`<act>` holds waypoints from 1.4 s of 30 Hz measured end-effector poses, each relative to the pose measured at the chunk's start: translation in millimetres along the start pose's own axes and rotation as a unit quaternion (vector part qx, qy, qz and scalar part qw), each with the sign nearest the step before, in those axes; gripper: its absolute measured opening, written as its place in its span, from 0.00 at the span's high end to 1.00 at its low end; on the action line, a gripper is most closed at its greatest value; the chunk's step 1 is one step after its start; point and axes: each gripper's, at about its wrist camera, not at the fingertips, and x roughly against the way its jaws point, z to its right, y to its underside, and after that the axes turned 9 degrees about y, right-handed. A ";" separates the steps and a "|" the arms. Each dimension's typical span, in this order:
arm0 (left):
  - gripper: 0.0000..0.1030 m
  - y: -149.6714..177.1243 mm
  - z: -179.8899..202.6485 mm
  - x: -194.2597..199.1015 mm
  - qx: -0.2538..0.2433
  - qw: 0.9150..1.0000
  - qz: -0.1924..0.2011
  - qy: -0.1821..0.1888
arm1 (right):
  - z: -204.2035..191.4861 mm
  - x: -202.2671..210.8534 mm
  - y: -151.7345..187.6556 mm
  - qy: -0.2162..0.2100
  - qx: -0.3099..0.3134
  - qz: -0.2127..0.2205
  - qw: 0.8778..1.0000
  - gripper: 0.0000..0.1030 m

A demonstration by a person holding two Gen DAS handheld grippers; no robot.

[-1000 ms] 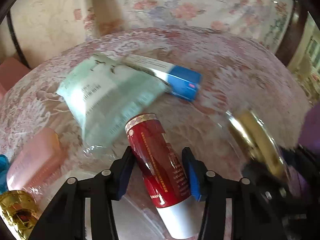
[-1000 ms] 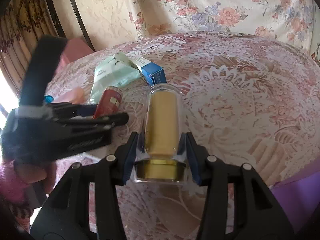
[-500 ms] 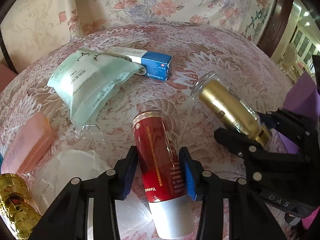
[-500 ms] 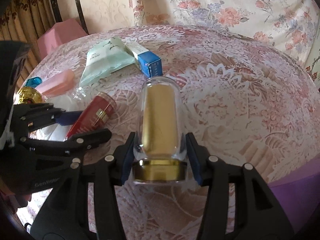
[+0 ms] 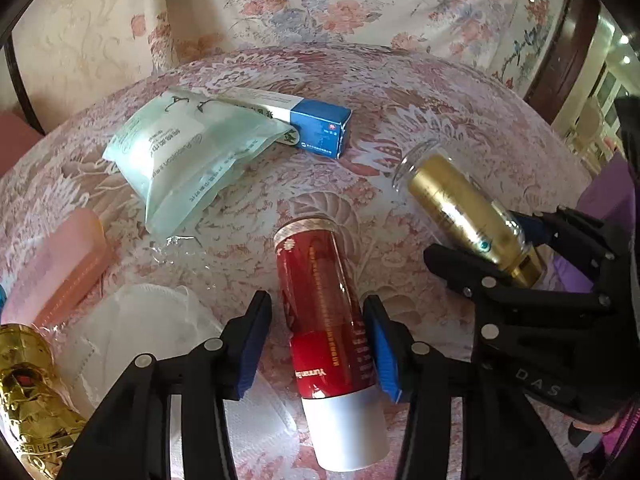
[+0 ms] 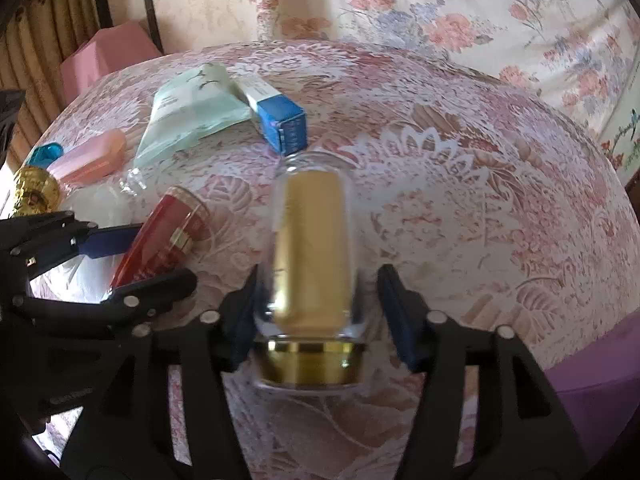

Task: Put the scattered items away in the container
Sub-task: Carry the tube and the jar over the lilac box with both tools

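Note:
A red bottle with a white cap lies between the fingers of my left gripper; the jaws stand apart with gaps on both sides. It also shows in the right wrist view. A gold bottle in a clear shell sits between the fingers of my right gripper; the jaws are spread and the bottle is blurred. The gold bottle and the right gripper show at the right of the left wrist view. A purple container lies at the lower right.
On the floral tablecloth lie a pale green pouch, a blue and white box, a pink case, a white mask and a gold foil bottle. A pink block stands at the far left.
Both grippers have opened: the left jaws have come off the red bottle and the right jaws off the gold bottle, which now looks blurred with motion.

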 end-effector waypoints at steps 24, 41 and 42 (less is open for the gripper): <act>0.64 18.7 6.5 38.9 0.039 0.997 0.053 0.040 | -5.3 36.2 12.8 0.001 -0.017 0.058 0.998 0.53; 0.64 100.9 66.3 153.0 0.003 0.994 0.100 0.042 | -9.9 181.8 84.5 -0.017 -0.019 0.117 0.993 0.53; 0.64 103.2 73.3 157.2 -0.002 0.994 0.101 0.045 | -7.8 189.4 89.2 -0.018 -0.020 0.119 0.993 0.53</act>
